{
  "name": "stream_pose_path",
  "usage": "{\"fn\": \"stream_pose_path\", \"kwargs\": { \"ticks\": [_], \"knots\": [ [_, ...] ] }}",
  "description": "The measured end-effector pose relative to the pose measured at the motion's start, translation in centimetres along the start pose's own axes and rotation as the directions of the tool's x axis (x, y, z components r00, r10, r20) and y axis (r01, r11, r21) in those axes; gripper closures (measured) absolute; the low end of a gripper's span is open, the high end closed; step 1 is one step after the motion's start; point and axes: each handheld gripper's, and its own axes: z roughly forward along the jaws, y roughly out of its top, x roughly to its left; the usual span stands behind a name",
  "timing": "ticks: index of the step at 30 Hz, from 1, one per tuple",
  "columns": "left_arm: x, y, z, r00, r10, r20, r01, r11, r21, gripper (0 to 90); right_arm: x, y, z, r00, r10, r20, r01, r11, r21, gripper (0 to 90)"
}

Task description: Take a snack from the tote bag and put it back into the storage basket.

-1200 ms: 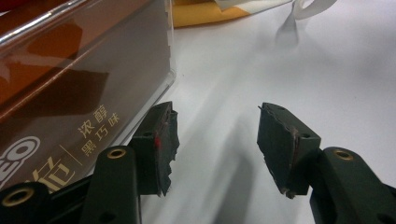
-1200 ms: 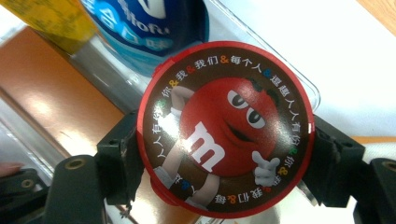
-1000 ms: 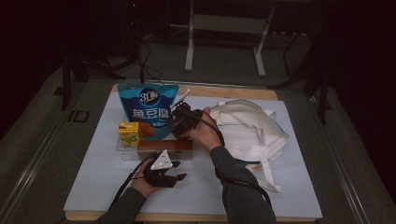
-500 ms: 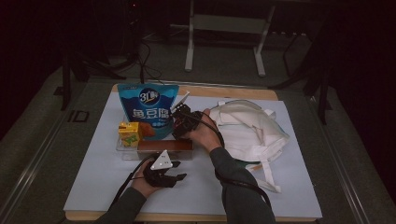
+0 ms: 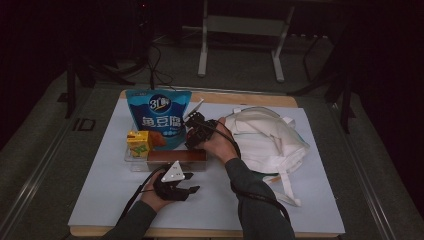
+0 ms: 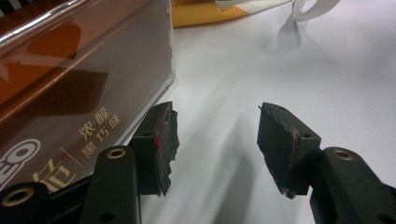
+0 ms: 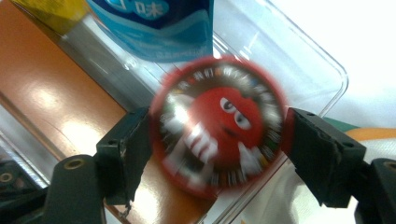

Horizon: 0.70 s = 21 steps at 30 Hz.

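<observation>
Right gripper view shows the right gripper (image 7: 217, 156) clamping a round red M&M's tin (image 7: 218, 125) over the clear plastic tray (image 7: 322, 63). Beside the brown chocolate box (image 6: 70, 88), the left gripper (image 6: 215, 142) rests with jaws apart, empty.

A dim lab or studio: a white-topped table (image 5: 300, 200) on grey carpet, metal stand legs (image 5: 240, 45) behind.
</observation>
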Motion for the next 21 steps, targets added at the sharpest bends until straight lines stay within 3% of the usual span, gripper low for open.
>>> {"fn": "stream_pose_path", "kwargs": {
  "ticks": [21],
  "knots": [
    [0.0,0.0,0.0,1.0000,-0.003,-0.001,0.003,1.0000,0.000,46.0,-0.6,-0.2,-2.9,0.9991,-0.043,0.004,0.043,0.998,-0.048,26.6]
  ]
}}
